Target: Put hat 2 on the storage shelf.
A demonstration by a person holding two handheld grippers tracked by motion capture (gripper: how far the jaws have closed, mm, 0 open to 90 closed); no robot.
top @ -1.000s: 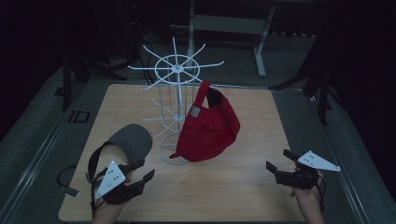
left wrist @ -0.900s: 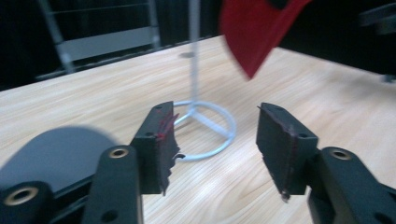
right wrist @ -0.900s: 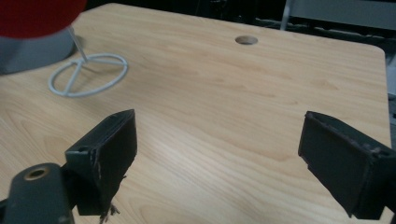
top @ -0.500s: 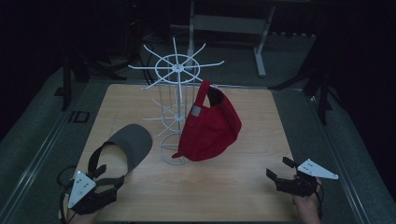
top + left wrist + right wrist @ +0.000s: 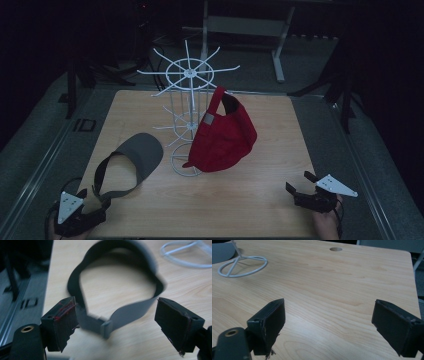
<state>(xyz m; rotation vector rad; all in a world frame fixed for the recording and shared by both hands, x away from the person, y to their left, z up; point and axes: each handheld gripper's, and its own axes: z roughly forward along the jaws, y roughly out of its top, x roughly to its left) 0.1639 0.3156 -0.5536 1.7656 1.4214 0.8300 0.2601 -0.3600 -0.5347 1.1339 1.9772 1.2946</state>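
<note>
Grey visor (image 5: 131,162), one, lies just ahead of left gripper (image 5: 87,207), jaws just opened, released; red cap (image 5: 223,137), one, on white rack (image 5: 189,100); right gripper (image 5: 299,189) spread, empty.

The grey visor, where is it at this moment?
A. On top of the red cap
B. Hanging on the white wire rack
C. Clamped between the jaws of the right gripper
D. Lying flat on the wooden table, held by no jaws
D. The grey visor lies on the wooden table beside the rack's base; the left gripper has its jaws spread wide, the pads clear of the strap.
</note>
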